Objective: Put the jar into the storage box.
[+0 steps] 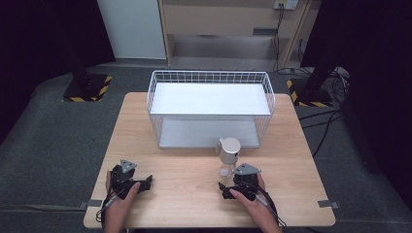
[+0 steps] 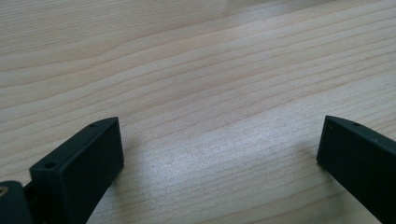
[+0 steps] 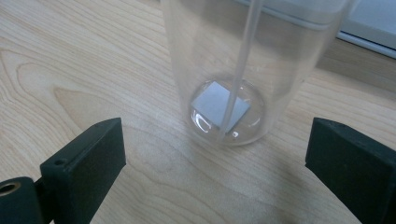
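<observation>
Bright overhead light washes the pale wooden worktop (image 1: 194, 184) evenly while the room's edges fall into darkness, a soft sheen glares on the grain between the jaws, and the clear bottle (image 3: 243, 70) blurs up close.

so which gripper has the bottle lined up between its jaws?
The right gripper. The clear bottle with the silver pump top stands just ahead of its open jaws. The left gripper, also open, faces bare table.
</observation>
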The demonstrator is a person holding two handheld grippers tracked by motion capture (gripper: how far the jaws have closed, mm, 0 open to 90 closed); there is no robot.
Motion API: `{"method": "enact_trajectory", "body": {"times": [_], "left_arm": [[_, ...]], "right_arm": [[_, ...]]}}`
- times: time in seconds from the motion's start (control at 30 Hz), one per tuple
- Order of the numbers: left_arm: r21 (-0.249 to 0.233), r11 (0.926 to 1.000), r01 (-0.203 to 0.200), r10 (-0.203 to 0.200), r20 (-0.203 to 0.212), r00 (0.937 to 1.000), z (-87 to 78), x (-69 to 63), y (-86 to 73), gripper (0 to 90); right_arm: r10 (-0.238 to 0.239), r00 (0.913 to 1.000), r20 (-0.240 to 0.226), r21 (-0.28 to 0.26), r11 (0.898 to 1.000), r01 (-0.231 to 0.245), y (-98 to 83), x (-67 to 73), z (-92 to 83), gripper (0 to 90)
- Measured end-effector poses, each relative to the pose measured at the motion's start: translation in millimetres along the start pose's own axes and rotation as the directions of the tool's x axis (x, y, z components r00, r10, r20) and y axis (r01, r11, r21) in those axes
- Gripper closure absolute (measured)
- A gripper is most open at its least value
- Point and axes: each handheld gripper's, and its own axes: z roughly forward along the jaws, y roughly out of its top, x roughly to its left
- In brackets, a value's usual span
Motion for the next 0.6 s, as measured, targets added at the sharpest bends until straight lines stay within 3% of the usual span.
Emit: {"method": "enact_trajectory", "body": {"times": [0.5, 0.6], "left_arm": [[0.0, 1.0, 0.0, 0.0, 0.0, 1.0, 0.0, 0.0, 0.0, 0.0], [0.0, 1.0, -0.001, 0.001, 0.0, 1.0, 0.0, 0.0, 0.0, 0.0]], "right_arm": [[-0.001, 1.0, -0.008, -0.033, 0.999, 0.001, 7.9, 1.4, 3.6, 8.6], [0.009, 1.0, -0.002, -0.071, 0.997, -0.009, 11.8, 0.5, 3.4, 11.0]]}}
